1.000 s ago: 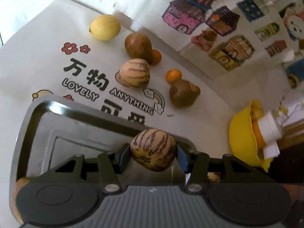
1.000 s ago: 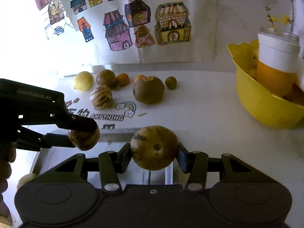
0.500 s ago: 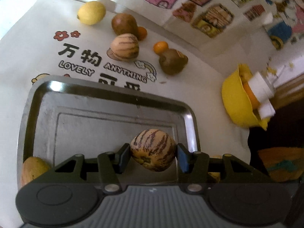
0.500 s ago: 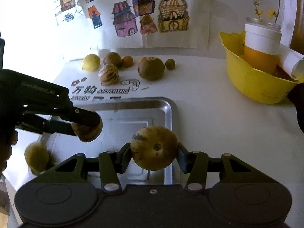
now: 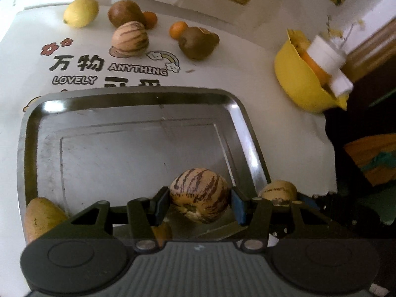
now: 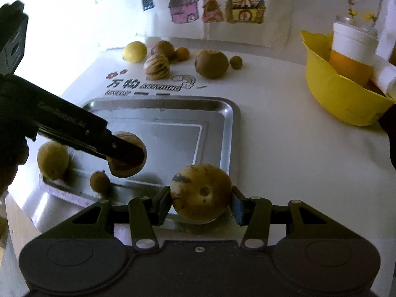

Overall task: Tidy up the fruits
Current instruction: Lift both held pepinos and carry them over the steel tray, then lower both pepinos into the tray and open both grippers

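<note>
My left gripper [image 5: 199, 205] is shut on a striped melon-like fruit [image 5: 198, 188], low over the near right part of the steel tray [image 5: 247, 128]. My right gripper [image 6: 200, 206] is shut on a tan round fruit [image 6: 200, 190] above the tray's [image 6: 230, 128] near right corner. From the right wrist view, the left gripper [image 6: 127, 154] reaches in from the left with its striped fruit [image 6: 128, 168]. A yellow fruit [image 6: 52, 159] and a small brown one [image 6: 99, 182] lie at the tray's near left.
On the printed mat behind the tray lie a lemon [image 6: 135, 52], a brown fruit [image 6: 163, 48], a small orange [image 6: 182, 54], a striped fruit [image 6: 156, 66], a large brown fruit [image 6: 211, 63] and a small brown one [image 6: 236, 62]. A yellow bowl [image 6: 334, 99] holding a cup stands at right.
Both grippers drew back toward the near side, each still gripping its fruit. The whole tray has come into view beneath them, and the left wrist view has rolled.
</note>
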### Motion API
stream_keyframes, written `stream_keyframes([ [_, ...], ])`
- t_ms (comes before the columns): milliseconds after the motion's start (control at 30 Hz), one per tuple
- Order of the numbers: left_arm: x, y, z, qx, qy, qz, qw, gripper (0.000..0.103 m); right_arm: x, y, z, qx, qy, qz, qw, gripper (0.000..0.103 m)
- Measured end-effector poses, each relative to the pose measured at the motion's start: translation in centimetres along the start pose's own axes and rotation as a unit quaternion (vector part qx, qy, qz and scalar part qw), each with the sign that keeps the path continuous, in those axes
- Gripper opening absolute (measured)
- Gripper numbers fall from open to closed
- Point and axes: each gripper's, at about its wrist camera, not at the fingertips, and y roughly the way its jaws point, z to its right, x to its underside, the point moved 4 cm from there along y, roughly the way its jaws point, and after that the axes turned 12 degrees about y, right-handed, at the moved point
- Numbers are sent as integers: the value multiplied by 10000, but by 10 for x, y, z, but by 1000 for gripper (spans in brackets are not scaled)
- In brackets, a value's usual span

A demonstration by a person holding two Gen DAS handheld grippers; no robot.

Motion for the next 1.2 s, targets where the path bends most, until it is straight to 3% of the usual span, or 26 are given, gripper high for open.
stream_keyframes([
  [567, -4, 17, 11, -143, 700, -436, 9965, 56, 1, 11, -4, -41, -957, -267, 9950, 52],
  [1200, -6, 24, 14, -339, 777, -668, 9942, 56, -1, 20, -1, -239, -1637, -566, 9846, 52],
])
